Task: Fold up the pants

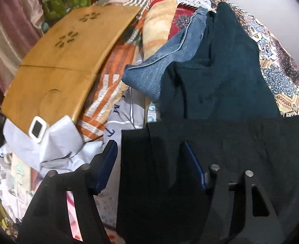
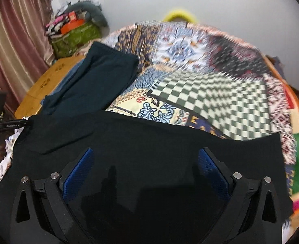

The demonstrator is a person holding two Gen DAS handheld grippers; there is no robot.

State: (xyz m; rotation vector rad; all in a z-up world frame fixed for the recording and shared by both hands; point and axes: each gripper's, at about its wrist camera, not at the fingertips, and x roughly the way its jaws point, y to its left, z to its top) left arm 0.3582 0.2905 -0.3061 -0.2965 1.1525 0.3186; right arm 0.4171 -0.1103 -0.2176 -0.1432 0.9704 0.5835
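Black pants (image 2: 149,142) lie spread flat on the patterned bedspread (image 2: 200,77), running left to right below me. In the left wrist view the same black pants (image 1: 220,152) fill the lower right. My left gripper (image 1: 147,156) is open, its jaws standing to either side of the pants' left edge. My right gripper (image 2: 145,162) is open and empty, held just above the middle of the pants. The left gripper's body (image 2: 5,125) shows at the far left of the right wrist view.
Dark teal pants (image 2: 94,81) lie folded on blue jeans (image 1: 159,69) at the bed's left side. A wooden lap table (image 1: 64,61) stands beyond them. White cloth (image 1: 48,142) and clutter lie by it. A curtain (image 2: 13,50) hangs at left.
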